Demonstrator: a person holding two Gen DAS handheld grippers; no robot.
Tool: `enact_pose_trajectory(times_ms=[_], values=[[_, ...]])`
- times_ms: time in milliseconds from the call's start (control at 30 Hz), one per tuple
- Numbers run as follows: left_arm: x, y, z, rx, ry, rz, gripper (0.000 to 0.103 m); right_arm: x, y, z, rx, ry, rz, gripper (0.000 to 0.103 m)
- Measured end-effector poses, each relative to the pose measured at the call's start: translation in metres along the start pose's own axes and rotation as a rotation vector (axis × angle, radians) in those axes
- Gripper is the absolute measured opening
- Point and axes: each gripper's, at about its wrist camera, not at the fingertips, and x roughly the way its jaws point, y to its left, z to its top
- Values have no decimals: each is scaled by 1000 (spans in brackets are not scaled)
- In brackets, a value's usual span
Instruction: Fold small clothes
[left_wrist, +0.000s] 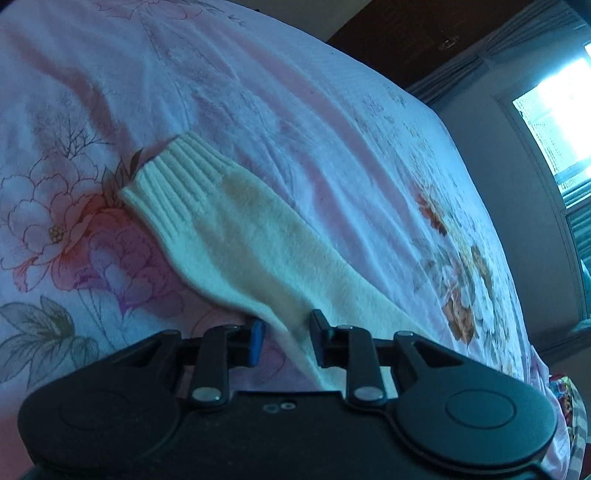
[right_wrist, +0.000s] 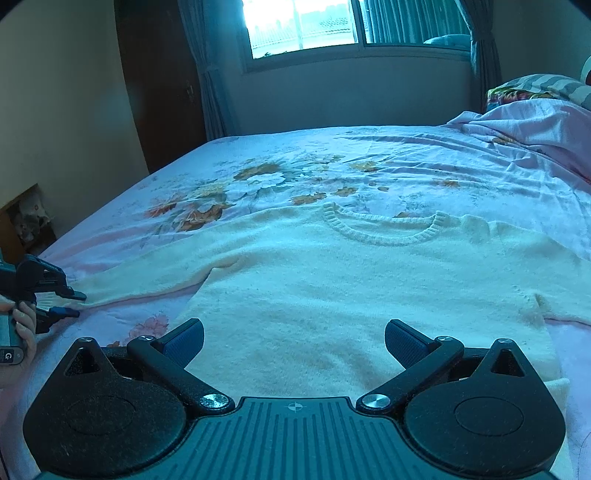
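A cream knitted sweater (right_wrist: 332, 288) lies flat on the bed, neck hole away from me, sleeves spread to both sides. In the left wrist view its left sleeve (left_wrist: 251, 236) runs from the ribbed cuff (left_wrist: 170, 173) down to my left gripper (left_wrist: 286, 334). That gripper's jaws are partly open with the sleeve fabric between them, not pinched. It also shows in the right wrist view (right_wrist: 70, 304) at the sleeve's end, held by a hand. My right gripper (right_wrist: 293, 341) is wide open and empty, hovering over the sweater's lower body.
The bed has a pink floral sheet (right_wrist: 258, 173). A rumpled blanket and pillow (right_wrist: 535, 110) lie at the right. A window (right_wrist: 303, 26) with curtains is behind the bed, a dark wardrobe (right_wrist: 162, 81) at the left.
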Motion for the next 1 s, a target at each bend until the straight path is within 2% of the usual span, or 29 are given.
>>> enact_pose_trajectory(times_ms=[67, 133, 200, 300, 333, 367, 400, 467, 533, 700, 800, 867, 933, 1000], values=[[2, 2, 5, -44, -6, -19, 28, 3, -1, 0, 11, 10, 9, 103], [2, 2, 10, -41, -23, -14, 28, 5, -1, 0, 13, 12, 11, 103], [1, -1, 14, -30, -46, 8, 15, 7, -1, -1, 7, 17, 13, 103], [-7, -14, 14, 29, -84, 38, 10, 6, -5, -1, 20, 13, 10, 103], [-13, -27, 11, 96, -114, 52, 8, 5, -7, -1, 28, 11, 8, 103], [-19, -45, 5, 191, -143, 53, 1, 4, -9, -2, 39, 10, 8, 103], [-26, -65, -2, 290, -167, 37, 2, 4, -12, -2, 50, 10, 10, 103], [-39, -111, -27, 495, -194, -22, 2, 1, -20, -2, 76, 5, 10, 103], [-48, -155, -58, 648, -180, -116, 2, -1, -27, -3, 95, 5, 5, 103], [-60, -248, -160, 955, -52, -359, 5, -14, -49, -5, 133, -6, -35, 103], [-57, -266, -235, 1096, 112, -461, 5, -22, -64, -8, 140, -11, -75, 103], [-49, -257, -284, 1186, 269, -483, 5, -27, -76, -11, 148, -4, -103, 103], [-39, -243, -319, 1286, 336, -440, 5, -30, -88, -14, 164, 5, -118, 103], [-27, -228, -323, 1290, 400, -396, 14, -30, -97, -16, 176, 18, -120, 103]])
